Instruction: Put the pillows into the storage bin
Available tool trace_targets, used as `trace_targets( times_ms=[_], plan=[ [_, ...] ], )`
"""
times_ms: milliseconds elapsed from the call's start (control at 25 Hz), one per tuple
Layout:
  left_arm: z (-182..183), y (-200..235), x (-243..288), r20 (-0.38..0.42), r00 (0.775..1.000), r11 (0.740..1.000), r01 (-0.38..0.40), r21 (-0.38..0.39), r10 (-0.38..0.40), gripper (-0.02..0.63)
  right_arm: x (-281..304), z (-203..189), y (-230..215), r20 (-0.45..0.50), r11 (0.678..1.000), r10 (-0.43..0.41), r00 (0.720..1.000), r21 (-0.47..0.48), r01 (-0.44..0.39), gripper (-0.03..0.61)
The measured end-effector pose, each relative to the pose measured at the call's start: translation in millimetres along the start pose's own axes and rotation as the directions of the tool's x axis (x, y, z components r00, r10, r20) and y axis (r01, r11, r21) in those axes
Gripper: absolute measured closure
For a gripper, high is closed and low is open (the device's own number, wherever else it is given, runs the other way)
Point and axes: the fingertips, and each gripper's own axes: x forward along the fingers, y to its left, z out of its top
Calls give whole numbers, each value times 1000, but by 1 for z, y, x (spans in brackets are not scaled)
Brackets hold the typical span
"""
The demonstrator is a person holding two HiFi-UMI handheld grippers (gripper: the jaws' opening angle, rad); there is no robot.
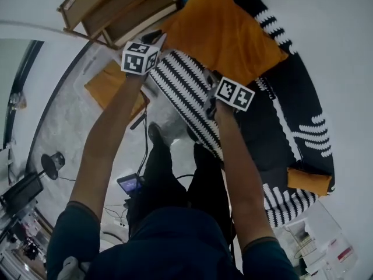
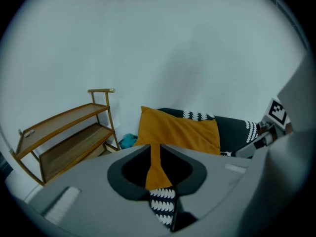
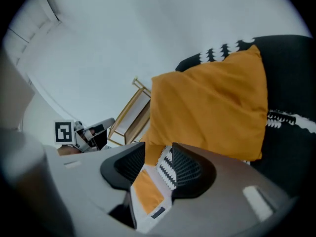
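A black-and-white striped pillow (image 1: 185, 92) with an orange reverse hangs between my two grippers in front of the sofa. My left gripper (image 1: 155, 41) pinches one corner; in the left gripper view (image 2: 159, 174) orange and striped fabric fills the narrow gap between its jaws. My right gripper (image 1: 212, 77) holds the opposite edge; in the right gripper view (image 3: 157, 167) orange cloth and a striped seam sit between the pads. A large orange pillow (image 1: 224, 34) (image 2: 180, 130) (image 3: 212, 107) leans on the black sofa (image 1: 291, 109) behind it.
A wooden two-tier shelf (image 1: 122, 7) (image 2: 69, 137) stands left of the sofa, with a teal item (image 2: 128, 140) at its foot. Another orange pillow (image 1: 108, 86) lies on the floor at left, a small one (image 1: 309, 181) at the sofa's right end. Cables and gear (image 1: 52, 162) clutter the floor.
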Motion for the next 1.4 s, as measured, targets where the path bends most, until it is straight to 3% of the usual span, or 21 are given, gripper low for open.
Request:
trace_targets(
  times_ms=[240, 440, 840, 1080, 1240, 1400],
  plan=[
    [14, -25, 68, -39, 999, 1000, 26, 14, -25, 518, -38, 56, -91, 96, 994, -97, 991, 50, 92, 386],
    [16, -28, 110, -78, 997, 999, 22, 28, -19, 470, -54, 77, -147, 115, 984, -167, 979, 75, 159, 357],
    [3, -17, 170, -137, 990, 998, -25, 62, 33, 287, -43, 106, -222, 142, 951, -299, 944, -31, 306, 230],
    [-20, -14, 194, -165, 986, 997, -29, 68, 40, 288, -18, 106, -249, 110, 934, -341, 933, -73, 350, 215],
    [-22, -16, 205, -148, 988, 997, -41, 70, 51, 314, -5, 109, -261, 103, 905, -393, 914, -133, 404, 224],
    [-26, -18, 204, -154, 985, 995, -59, 82, 71, 369, -1, 107, -268, 83, 882, -422, 903, -194, 430, 326]
  ],
)
